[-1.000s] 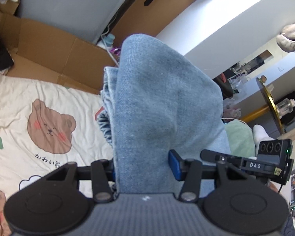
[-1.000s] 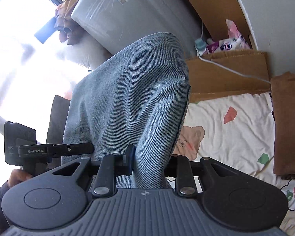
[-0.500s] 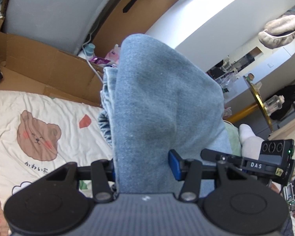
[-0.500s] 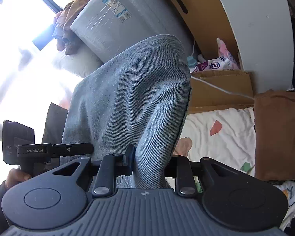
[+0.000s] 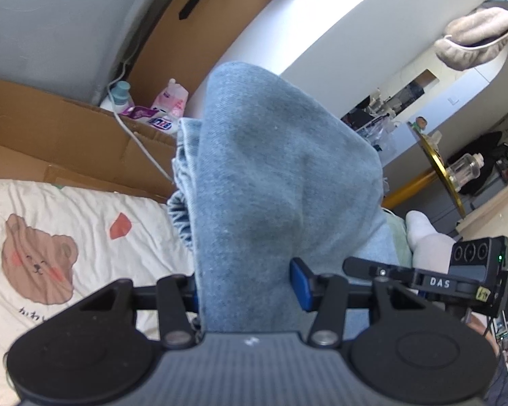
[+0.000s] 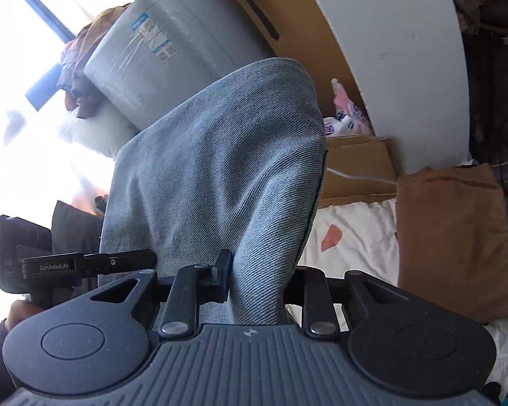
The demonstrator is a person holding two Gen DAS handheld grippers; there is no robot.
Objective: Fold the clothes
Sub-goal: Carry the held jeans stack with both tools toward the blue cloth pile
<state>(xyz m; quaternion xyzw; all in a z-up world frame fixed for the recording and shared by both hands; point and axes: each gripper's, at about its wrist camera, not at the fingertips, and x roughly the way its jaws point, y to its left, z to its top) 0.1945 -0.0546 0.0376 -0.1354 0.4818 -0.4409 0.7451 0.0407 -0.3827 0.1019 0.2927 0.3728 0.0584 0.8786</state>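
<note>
Both grips are on: the left hand-held gripper (image 5: pixel 245 291) clamps a thick fold of the blue jeans (image 5: pixel 274 182), and the right hand-held gripper (image 6: pixel 257 280) pinches a thinner bunch of the same denim. The jeans hang lifted above the bear-print bedsheet (image 5: pixel 67 223), with a folded brown garment (image 6: pixel 453 240) lying on the bed to the right.

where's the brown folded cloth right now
In the right wrist view the brown folded cloth lies at the right on the bear-print sheet, beside the cardboard box and right of the jeans.
</note>
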